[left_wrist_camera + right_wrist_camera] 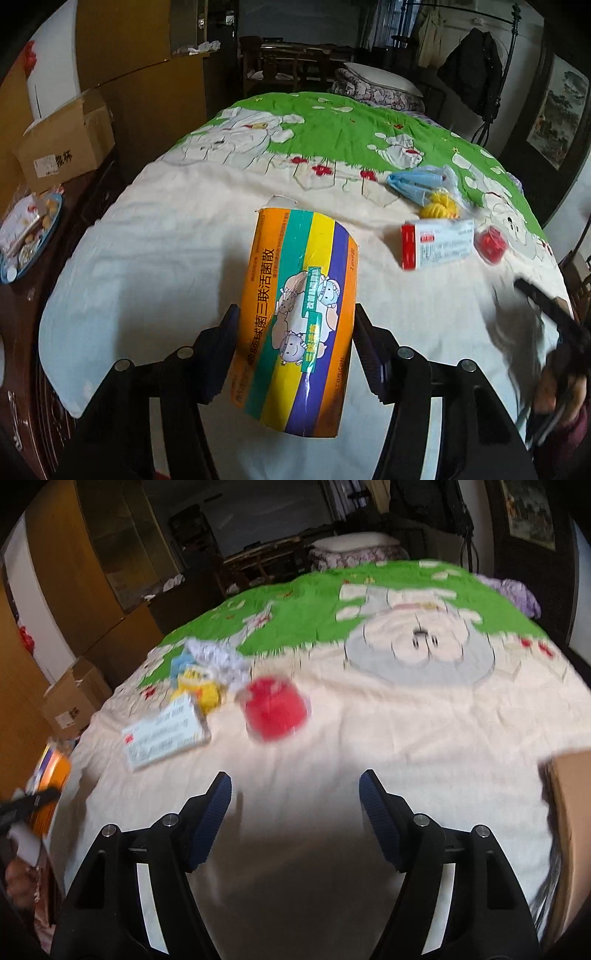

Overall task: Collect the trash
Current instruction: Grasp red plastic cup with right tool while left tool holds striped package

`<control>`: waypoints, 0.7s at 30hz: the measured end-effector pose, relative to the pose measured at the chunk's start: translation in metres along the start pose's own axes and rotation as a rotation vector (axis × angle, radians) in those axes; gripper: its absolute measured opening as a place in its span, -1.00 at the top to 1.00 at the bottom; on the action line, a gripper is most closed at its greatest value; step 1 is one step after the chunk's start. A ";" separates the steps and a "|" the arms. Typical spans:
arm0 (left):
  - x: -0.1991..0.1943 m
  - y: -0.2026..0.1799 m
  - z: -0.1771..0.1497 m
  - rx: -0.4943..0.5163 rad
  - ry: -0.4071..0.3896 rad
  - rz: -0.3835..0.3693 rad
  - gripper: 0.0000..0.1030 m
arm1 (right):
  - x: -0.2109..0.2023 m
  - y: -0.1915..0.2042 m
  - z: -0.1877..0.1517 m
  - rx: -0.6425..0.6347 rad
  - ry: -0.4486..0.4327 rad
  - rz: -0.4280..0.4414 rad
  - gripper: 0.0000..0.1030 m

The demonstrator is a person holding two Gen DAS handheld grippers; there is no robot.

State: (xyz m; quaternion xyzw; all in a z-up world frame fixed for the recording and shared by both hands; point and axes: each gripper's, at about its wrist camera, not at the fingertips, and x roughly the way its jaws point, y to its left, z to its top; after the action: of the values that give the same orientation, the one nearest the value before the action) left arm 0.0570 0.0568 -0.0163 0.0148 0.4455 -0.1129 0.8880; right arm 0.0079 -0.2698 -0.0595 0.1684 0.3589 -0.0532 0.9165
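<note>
Where pinched: striped box (295,317) between left fingers (221,354)

A: How many boxes lie on the bed (184,229)?

B: Two medicine boxes: one striped orange box (299,310) near the front, one white and red box (437,242) farther right.

A: And the loose bits?

B: One red object (275,709), blurred, right of the white box. One plastic bag (421,182) at the far side, with blue and yellow things inside; I cannot count those.

A: Cardboard boxes?

B: One brown carton (66,147) at the far left, off the bed. One plate (33,236) of snacks near it.
</note>
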 end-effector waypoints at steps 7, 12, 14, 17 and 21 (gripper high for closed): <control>0.000 0.011 -0.010 -0.012 0.001 0.004 -0.16 | 0.041 0.019 0.032 -0.039 0.025 -0.045 -0.36; 0.011 0.018 -0.011 -0.029 0.019 -0.006 -0.16 | 0.057 0.019 0.033 -0.026 0.053 -0.057 -0.29; 0.017 0.020 -0.012 -0.035 0.027 -0.004 -0.16 | 0.062 0.018 0.033 -0.026 0.066 -0.062 -0.15; 0.024 0.025 -0.015 -0.057 0.042 -0.014 -0.16 | 0.063 0.022 0.032 -0.042 0.068 -0.066 -0.05; 0.017 0.031 -0.018 -0.085 0.033 -0.022 -0.16 | 0.054 0.028 0.030 -0.071 0.029 -0.073 -0.05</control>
State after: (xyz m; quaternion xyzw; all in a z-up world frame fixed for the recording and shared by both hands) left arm 0.0592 0.0858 -0.0431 -0.0260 0.4647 -0.1031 0.8791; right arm 0.0728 -0.2532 -0.0675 0.1232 0.3795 -0.0713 0.9142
